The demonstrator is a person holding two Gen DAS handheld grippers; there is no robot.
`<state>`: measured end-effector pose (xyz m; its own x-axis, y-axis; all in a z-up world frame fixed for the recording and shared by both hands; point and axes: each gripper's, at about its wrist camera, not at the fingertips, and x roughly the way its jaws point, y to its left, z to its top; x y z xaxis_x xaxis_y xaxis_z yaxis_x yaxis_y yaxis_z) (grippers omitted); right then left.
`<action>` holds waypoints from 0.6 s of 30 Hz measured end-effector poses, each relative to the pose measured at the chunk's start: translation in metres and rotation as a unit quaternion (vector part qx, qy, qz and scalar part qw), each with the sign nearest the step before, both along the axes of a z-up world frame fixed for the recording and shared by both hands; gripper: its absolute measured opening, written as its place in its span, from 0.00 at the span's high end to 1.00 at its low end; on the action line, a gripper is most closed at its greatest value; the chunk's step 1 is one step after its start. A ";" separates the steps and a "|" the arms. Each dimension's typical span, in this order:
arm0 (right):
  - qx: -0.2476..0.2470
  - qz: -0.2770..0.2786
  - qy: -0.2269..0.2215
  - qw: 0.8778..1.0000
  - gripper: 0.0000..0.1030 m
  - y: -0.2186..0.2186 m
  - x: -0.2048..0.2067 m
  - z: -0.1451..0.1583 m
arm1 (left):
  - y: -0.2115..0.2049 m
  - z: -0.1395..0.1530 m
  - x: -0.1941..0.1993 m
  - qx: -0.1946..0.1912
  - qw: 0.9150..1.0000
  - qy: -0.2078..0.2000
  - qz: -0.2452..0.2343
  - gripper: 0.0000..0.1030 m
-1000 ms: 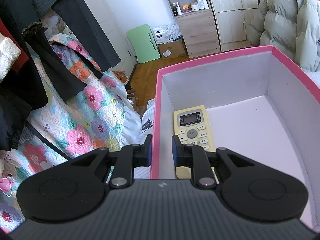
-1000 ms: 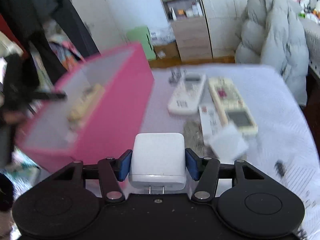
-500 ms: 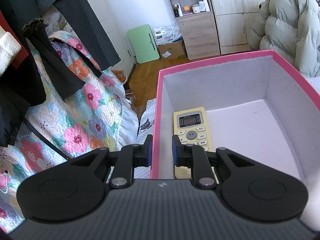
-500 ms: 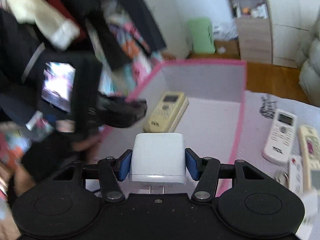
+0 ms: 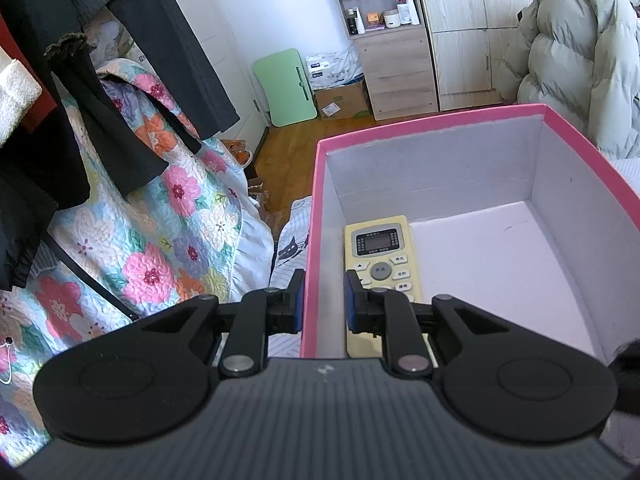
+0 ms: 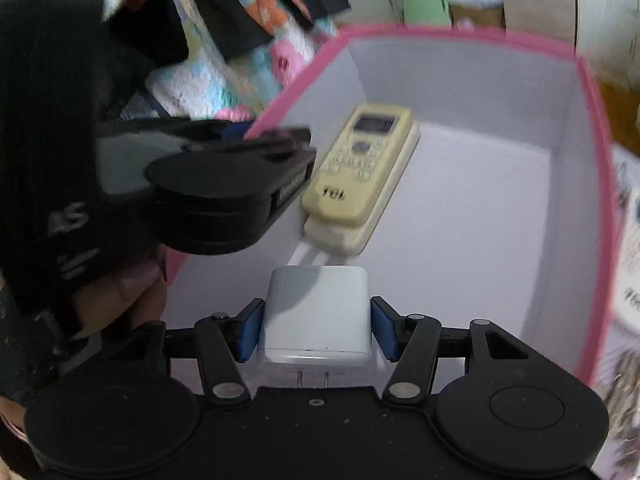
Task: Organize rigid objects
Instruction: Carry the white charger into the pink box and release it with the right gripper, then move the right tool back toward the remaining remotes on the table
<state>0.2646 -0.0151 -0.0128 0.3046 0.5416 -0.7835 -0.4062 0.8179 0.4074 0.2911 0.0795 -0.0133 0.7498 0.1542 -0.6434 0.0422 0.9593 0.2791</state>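
Note:
A pink box with a white inside stands on the bed. A cream remote lies inside it along the left wall; it also shows in the right wrist view. My left gripper is shut on the box's left wall, one finger on each side. My right gripper is shut on a white power adapter and holds it over the box's near inside, just short of the remote. The left gripper shows there on the pink box.
A floral quilt and dark hanging clothes lie left of the box. A grey puffer jacket is at the far right. More remotes lie blurred on the bed right of the box.
My right gripper has swung left with the adapter, from beside the box over the bed to above the box's inside. The left gripper stays clamped on the box wall.

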 end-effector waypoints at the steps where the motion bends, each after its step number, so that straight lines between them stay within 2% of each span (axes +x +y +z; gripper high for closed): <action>1: 0.008 0.001 0.014 1.000 0.41 0.000 0.001 -0.005 | -0.001 0.000 0.000 0.002 1.000 0.000 0.000 0.84; 4: 0.049 -0.029 0.035 0.998 0.41 -0.012 0.002 -0.006 | -0.001 0.000 0.000 -0.002 1.000 0.002 -0.003 0.84; 7: 0.049 -0.034 0.030 0.998 0.40 -0.017 -0.002 -0.005 | -0.005 -0.001 0.000 0.012 1.000 0.002 -0.004 0.84; 10: 0.021 -0.031 -0.022 0.999 0.41 -0.022 -0.019 0.006 | -0.005 -0.001 -0.001 0.012 1.000 0.002 -0.003 0.84; 13: 0.035 -0.026 -0.063 0.997 0.41 -0.037 -0.038 0.025 | -0.005 0.000 -0.001 0.013 1.000 0.002 -0.003 0.83; 16: 0.018 -0.040 -0.129 0.991 0.35 -0.062 -0.070 0.052 | -0.006 -0.001 -0.001 0.020 1.000 0.003 -0.002 0.83; 18: 0.009 -0.053 -0.154 0.987 0.34 -0.080 -0.084 0.063 | -0.005 -0.001 -0.002 0.021 1.000 0.003 -0.001 0.83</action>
<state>0.1807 -0.0954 0.0500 0.5816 0.5072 -0.6360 -0.4262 0.8559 0.2928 0.2895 0.0740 -0.0138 0.7468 0.1792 -0.6405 0.0457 0.9469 0.3182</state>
